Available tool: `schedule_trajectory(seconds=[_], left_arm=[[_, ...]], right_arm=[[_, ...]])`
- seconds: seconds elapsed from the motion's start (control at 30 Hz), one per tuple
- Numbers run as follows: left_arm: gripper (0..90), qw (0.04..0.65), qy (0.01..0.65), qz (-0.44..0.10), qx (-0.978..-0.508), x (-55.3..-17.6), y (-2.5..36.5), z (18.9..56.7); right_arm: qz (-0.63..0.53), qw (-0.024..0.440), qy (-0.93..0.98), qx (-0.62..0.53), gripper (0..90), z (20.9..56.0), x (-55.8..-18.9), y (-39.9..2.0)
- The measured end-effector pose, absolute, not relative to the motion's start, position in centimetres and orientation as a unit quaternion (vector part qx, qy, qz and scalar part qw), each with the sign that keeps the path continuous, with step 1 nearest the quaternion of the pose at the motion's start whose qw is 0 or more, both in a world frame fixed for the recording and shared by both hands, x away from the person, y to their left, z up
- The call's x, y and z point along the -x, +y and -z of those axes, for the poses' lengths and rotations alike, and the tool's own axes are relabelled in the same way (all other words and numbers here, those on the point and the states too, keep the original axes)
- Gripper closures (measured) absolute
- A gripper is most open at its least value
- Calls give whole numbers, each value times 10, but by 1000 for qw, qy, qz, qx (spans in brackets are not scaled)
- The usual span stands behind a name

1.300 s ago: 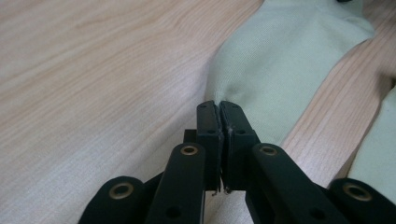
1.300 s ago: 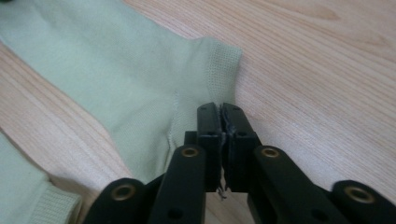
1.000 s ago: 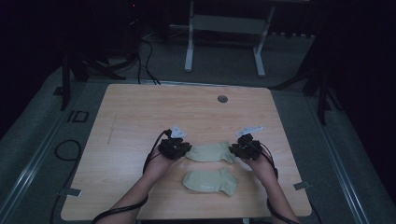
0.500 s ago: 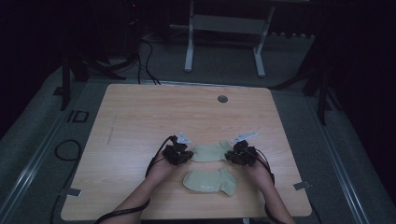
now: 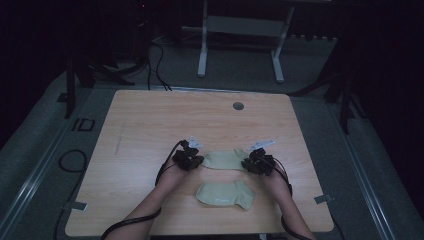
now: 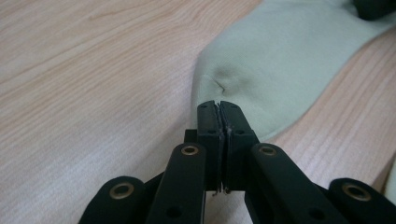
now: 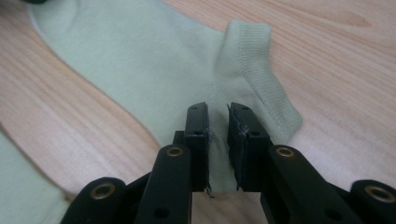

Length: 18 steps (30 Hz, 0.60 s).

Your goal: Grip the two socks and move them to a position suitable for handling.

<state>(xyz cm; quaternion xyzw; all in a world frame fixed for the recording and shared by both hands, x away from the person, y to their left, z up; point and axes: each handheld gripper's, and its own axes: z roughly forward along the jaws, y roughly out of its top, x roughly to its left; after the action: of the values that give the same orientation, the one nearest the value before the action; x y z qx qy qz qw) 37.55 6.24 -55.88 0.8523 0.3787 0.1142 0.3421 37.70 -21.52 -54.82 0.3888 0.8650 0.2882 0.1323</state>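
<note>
On a pale wooden table (image 5: 150, 125), dark room, both hand-held grippers pinching 1 sock (image 5: 225, 160).

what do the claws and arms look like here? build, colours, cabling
Both claws, left claw and right claw, are matte black: two flat rectangular jaws on bar linkages with brass-coloured rivets. In the high view each carries a pale grey three-cornered plate on top, and a black cable trails back along the forearm. The forearms are bare, no sleeves in sight.

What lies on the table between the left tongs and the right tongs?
In the high view, the farther pale green sock spans the gap between the left tongs and the right tongs; each pinches one end of it.
</note>
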Motion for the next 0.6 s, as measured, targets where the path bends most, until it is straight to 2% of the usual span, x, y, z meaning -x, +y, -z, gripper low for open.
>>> schedule_trajectory(seconds=[0.23,0.27,0.3,0.33,0.37,0.4,0.43,0.5,0.6], left_arm=[[872,342,382,-111,-852,-377,61,558],[859,345,380,-107,-851,-377,61,558],[808,345,380,-107,-851,-377,61,558],[780,349,380,-105,-850,-377,60,557],[780,353,376,-105,-850,-376,61,556],[731,358,374,-103,-849,-375,61,554],[731,361,372,-103,-849,-374,61,553],[694,371,371,-104,-845,-372,61,551],[633,374,371,-100,-844,-368,59,548]], right_arm=[[-285,131,866,-390,774,548,-376,-214],[-285,131,865,-391,759,547,-376,-214],[-285,131,865,-391,759,547,-376,-214],[-291,123,865,-391,703,547,-375,-213],[-291,123,865,-391,703,547,-375,-213],[-294,123,868,-381,623,546,-374,-211],[-294,123,868,-381,623,546,-374,-211],[-297,125,868,-378,501,545,-372,-211],[-307,126,865,-376,391,542,-368,-210]])
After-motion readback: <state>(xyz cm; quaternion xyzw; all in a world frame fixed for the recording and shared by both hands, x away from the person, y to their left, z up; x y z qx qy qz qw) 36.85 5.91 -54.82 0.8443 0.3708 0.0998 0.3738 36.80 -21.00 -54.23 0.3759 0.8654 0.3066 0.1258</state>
